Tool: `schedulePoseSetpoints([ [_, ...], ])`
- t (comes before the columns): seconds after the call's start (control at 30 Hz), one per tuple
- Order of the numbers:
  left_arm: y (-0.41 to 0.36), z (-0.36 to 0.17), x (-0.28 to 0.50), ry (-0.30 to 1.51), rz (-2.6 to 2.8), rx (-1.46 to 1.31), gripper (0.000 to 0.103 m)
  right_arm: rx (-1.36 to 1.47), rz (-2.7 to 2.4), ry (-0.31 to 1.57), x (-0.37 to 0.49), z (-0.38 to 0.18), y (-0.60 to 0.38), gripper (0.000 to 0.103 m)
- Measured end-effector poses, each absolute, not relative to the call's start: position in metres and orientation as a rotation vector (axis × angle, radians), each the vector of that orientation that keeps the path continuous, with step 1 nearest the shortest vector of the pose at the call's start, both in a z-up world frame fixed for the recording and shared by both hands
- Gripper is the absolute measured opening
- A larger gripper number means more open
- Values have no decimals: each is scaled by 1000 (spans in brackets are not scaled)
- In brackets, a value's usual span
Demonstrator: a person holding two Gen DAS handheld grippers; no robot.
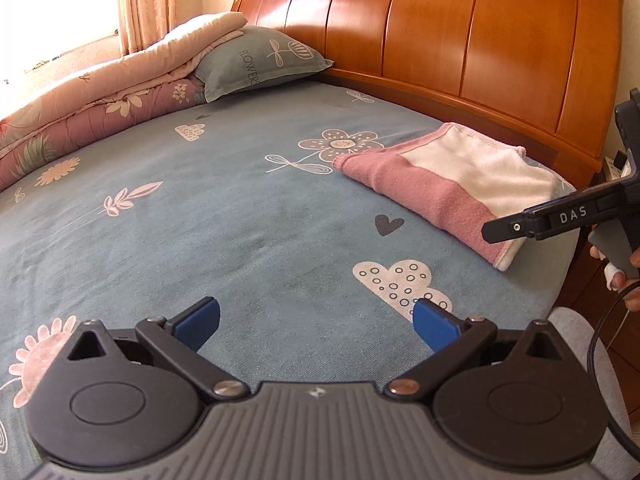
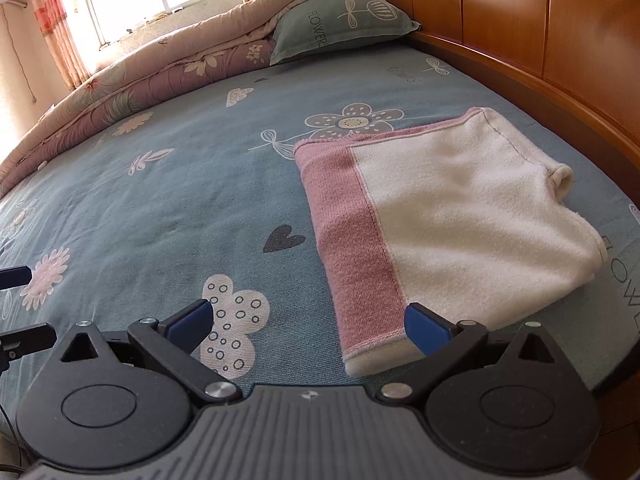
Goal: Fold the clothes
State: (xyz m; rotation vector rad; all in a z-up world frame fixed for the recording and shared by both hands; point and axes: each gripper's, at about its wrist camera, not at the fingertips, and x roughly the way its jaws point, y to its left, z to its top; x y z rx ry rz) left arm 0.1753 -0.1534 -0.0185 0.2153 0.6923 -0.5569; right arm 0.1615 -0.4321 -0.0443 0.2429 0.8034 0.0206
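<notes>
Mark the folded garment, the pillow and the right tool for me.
folded garment point(image 2: 460, 216), right wrist view, white middle panel.
pillow point(image 2: 344, 20), right wrist view, printed face.
right tool point(image 2: 306, 326), right wrist view, midway between the open fingertips.

Folded garment point(image 2: 452, 224) on bed sheet point(image 2: 160, 208) beside headboard point(image 2: 560, 32); pillow point(image 2: 340, 20) far behind it, quilt point(image 2: 132, 72) along the sheet's far edge.
</notes>
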Motion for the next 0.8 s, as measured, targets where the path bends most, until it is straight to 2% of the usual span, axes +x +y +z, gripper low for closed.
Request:
schedulePoseSetpoints([
  [0.2,-160,-23,175,737,-570,208,102,307,1,842,163,-60,-437,103],
  [0.33,-169,-26,174,777,-616,182,102,327,-23,820,141,-51,-438,103],
  [0.8,-206,6,162,712,-718,165,102,229,-159,808,67,-10,-409,103],
])
